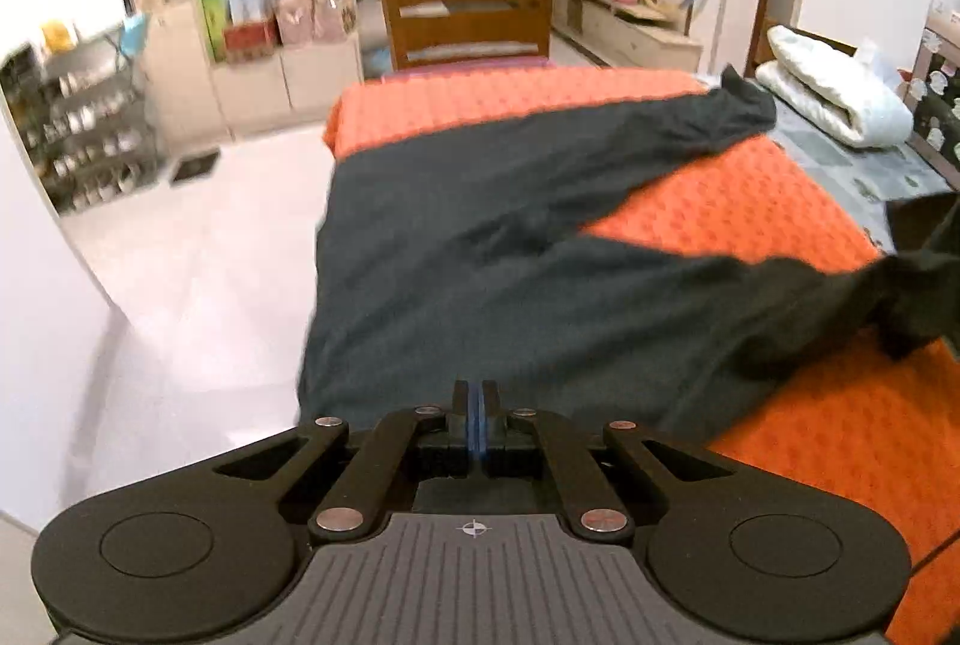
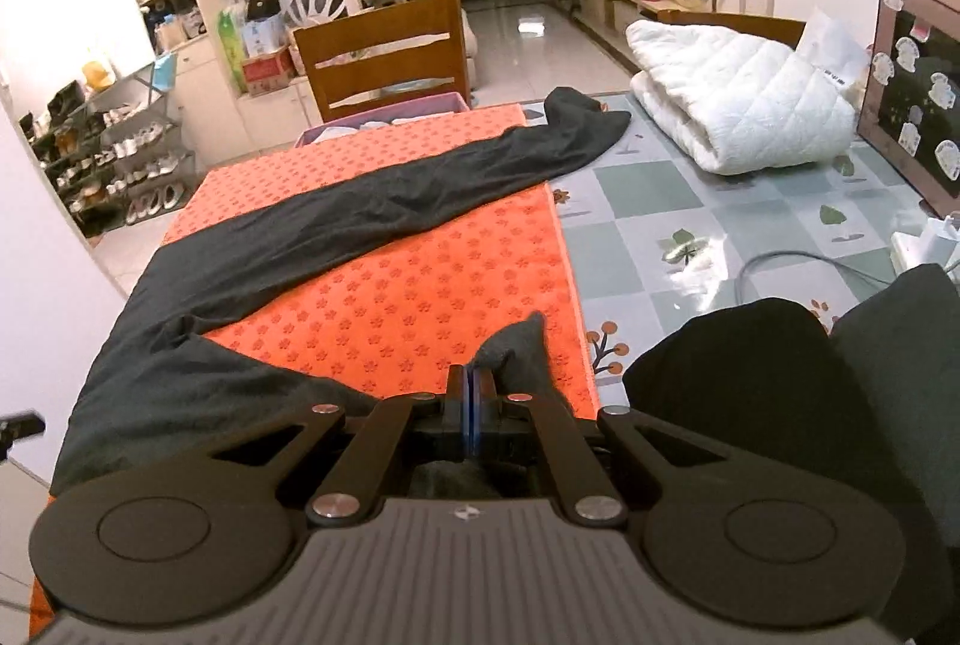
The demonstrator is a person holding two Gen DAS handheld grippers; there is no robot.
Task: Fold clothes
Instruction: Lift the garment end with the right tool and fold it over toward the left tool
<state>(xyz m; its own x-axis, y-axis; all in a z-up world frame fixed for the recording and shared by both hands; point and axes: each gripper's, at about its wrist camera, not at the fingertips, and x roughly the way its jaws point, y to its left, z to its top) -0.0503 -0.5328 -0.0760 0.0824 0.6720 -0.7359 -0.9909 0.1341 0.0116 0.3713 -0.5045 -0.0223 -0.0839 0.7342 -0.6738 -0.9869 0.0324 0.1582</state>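
1. A pair of dark trousers (image 2: 336, 213) is seen spread across an orange mat (image 2: 420, 297) that fills the middle of both views. One leg runs diagonally toward the upper right of the right wrist frame, its cuff lying over the mat's far edge onto a checked tablecloth (image 2: 660, 225).

2. The other leg (image 1: 780, 297) is drawn toward the right edge of the left wrist frame, where it is bunched and lifted slightly off the mat. In the right wrist view its end is shown at lower centre, gathered at the tool.

3. The right gripper (image 2: 471, 393) is pressed together on that leg end; dark cloth is seen rising just past the fingers and lying beneath them, so a pinch on the cuff is judged.

4. The left gripper (image 1: 475, 405) is likewise pressed together, low at the near edge of the garment, the waist end as it appears. Whether cloth is caught between the fingers cannot be told, since the edge is hidden behind them.

5. As to progress: no fold is shown. The two legs lie splayed apart in a V, not laid one on the other, and no stacked layers are seen.

6. What is left, by judgement: the held leg has to be brought over onto the far one, then the length doubled toward the waist. A folded white quilt (image 2: 738, 105) at the upper right is set apart from the work.
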